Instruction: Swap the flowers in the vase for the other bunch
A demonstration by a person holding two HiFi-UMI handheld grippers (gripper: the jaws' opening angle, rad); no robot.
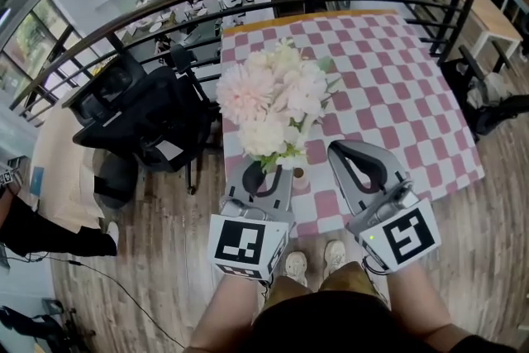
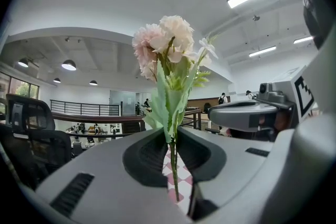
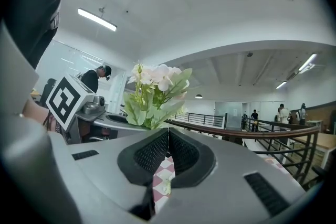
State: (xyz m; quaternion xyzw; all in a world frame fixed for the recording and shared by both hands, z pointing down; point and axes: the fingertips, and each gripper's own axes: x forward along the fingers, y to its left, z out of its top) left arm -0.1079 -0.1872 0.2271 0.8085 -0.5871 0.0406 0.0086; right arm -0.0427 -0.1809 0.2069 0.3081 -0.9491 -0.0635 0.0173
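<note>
In the head view, the left claw [image 1: 263, 171] and the right claw [image 1: 335, 146] hang side by side over the near edge of the checked worktop [image 1: 397, 78]. Above them the flowers merge into one mass of blooms [image 1: 277, 99]. With heads and leaves this close they could snag, so that parting the claws drags a stem out of its pinch. A bunch let slip here could land on the wooden floor [image 1: 165, 260] rather than on the cloth. Which heads belong to which claw is hard to sort from above, and no vase can be picked out for certain. In the left gripper view, the left claw is clenched on the thin green stem of the pink bunch [image 2: 157, 42], which stands upright between the pads with its lower end showing above the cloth. The hold is low and the heads are heavy, so a tilt of the hand could let the stem swivel or slide. In the right gripper view, the right claw's jaws meet tip to tip directly under the leaves of the white bunch [image 3: 160, 76]. It appears to be pinching that stem, though the pads hide it, and such a grip might be catching only a leaf. Where either bunch is meant to go lies outside both gripper views.
</note>
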